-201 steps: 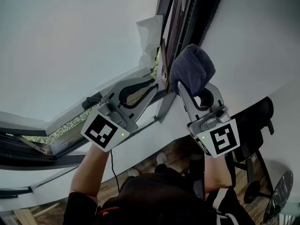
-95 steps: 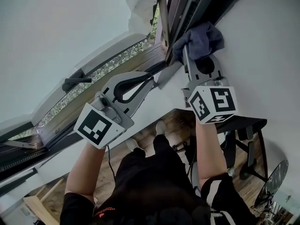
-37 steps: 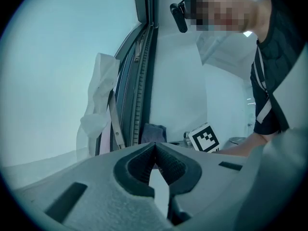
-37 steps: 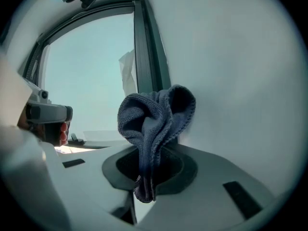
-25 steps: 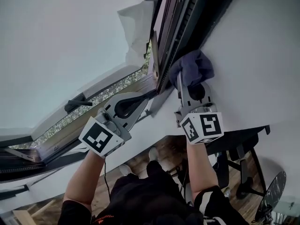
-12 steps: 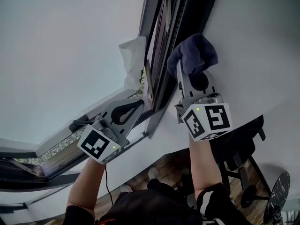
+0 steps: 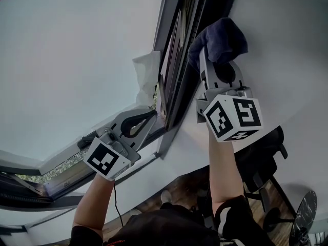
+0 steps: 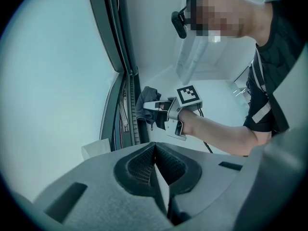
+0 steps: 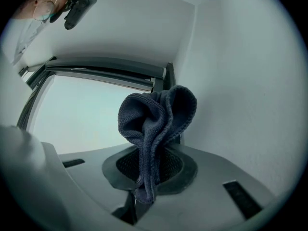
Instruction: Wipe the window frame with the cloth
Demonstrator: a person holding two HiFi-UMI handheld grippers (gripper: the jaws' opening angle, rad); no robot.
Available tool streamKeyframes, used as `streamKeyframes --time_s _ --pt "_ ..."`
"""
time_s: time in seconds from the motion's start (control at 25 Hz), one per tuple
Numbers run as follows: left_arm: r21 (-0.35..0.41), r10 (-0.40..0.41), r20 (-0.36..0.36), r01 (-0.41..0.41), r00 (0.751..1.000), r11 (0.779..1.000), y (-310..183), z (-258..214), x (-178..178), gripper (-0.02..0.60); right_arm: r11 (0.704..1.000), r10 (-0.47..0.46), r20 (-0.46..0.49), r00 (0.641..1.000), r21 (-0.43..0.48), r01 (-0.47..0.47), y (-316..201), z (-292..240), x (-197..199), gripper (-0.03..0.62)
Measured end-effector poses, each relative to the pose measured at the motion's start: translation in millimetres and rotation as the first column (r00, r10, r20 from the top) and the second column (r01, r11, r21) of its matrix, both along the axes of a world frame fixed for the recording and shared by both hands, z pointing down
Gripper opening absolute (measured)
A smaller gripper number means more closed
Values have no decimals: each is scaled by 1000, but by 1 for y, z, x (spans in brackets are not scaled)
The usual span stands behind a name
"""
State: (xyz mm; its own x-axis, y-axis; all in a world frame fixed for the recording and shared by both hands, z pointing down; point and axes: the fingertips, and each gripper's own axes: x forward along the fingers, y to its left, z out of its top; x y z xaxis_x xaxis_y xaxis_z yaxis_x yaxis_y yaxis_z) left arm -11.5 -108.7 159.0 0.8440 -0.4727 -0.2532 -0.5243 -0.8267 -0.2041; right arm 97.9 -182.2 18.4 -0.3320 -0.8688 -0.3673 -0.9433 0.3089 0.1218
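The right arm reaches straight up, the right tool clamped on the dark cloth, which is bunched against the window frame. The left arm is raised less high. The left tool, jaws together and empty, points at the frame.

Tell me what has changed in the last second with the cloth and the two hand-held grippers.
The right hand-held gripper carried the cloth further up the window frame, from below the white paper to above it. It stayed clamped on the cloth. The left hand-held gripper stayed shut and empty near the frame's lower part.
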Motion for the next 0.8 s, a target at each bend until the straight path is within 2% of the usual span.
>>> streamKeyframes --time_s 0.12,0.24,0.36,0.72,0.8 --pt "-45 -13 20 13 1000 999 0 2 -2 18 1000 5 7 1000 15 -5 0 -10 1 51" --pt "-13 -17 13 17 1000 1000 0 -2 -6 18 999 21 12 1000 28 -21 -1 -21 4 51" --pt "-45 -19 14 20 1000 999 2 -3 -6 18 999 36 10 999 29 -36 -3 -27 6 51" --pt "-83 -15 22 17 1000 996 -3 12 -4 18 999 41 7 999 -21 -41 -17 -5 6 51" --pt "-71 -13 27 15 1000 997 -4 16 -4 18 999 42 10 999 -28 -42 -17 0 6 51"
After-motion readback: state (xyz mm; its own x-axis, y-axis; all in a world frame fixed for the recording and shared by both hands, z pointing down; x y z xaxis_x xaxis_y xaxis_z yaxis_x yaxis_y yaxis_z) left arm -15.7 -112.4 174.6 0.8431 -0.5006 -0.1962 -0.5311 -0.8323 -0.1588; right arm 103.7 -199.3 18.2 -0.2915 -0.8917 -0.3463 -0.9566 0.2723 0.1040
